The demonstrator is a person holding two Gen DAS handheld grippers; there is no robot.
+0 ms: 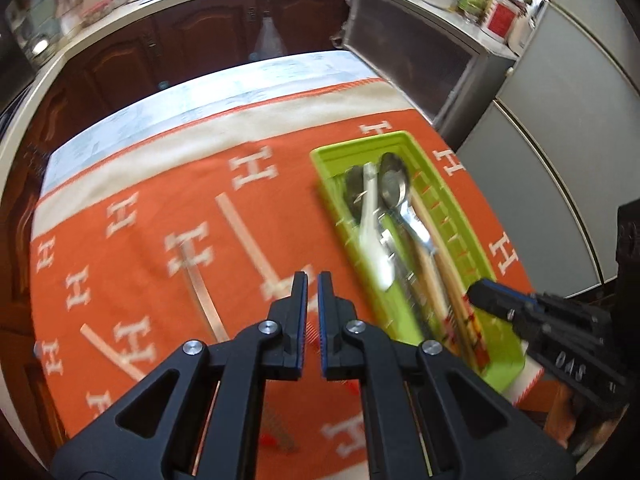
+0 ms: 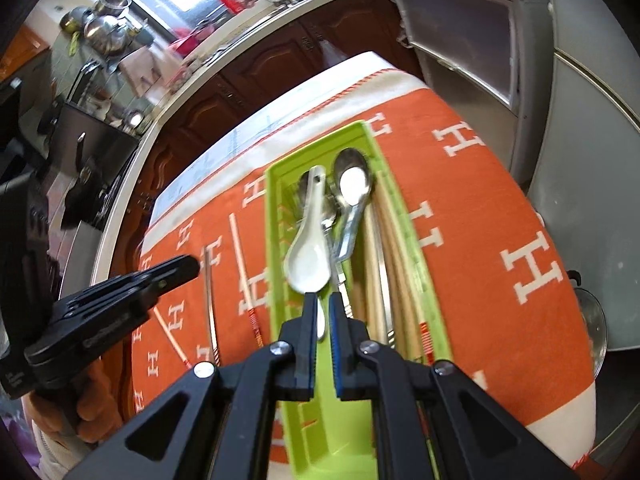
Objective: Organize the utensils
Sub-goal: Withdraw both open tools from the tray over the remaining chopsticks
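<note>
2 views: left wrist and right wrist fisheye, both looking down on 1 table.
Cloth: orange tablecloth point(image 1: 160, 208) with white "H" letters repeated across it and a cream border.
Tray: lime-green utensil tray point(image 2: 276, 200) lying on the cloth, long axis running away from the cameras.
Tray contents: white ceramic spoon point(image 2: 310, 240), metal spoon point(image 2: 352, 184) beside it, wooden chopsticks point(image 2: 394, 264) along the right wall.
Loose utensils: pale chopsticks point(image 1: 248, 236) and a metal strip-like utensil point(image 1: 202, 292) on the cloth left of the tray.
Left gripper point(image 1: 313, 280): fingers nearly together, nothing between them, above the bare cloth just left of the tray.
Right gripper point(image 2: 323, 300): fingers nearly together, empty, above the near part of the tray.
Writing: moulded characters on the right gripper's side in the left view, too blurred to read.
Right view only: hanging pots point(image 2: 104, 28), a bright window, and a hand point(image 2: 86, 396) under the left gripper.
Left view only: jars and a red-labelled container point(image 1: 500, 20) on the far counter.
</note>
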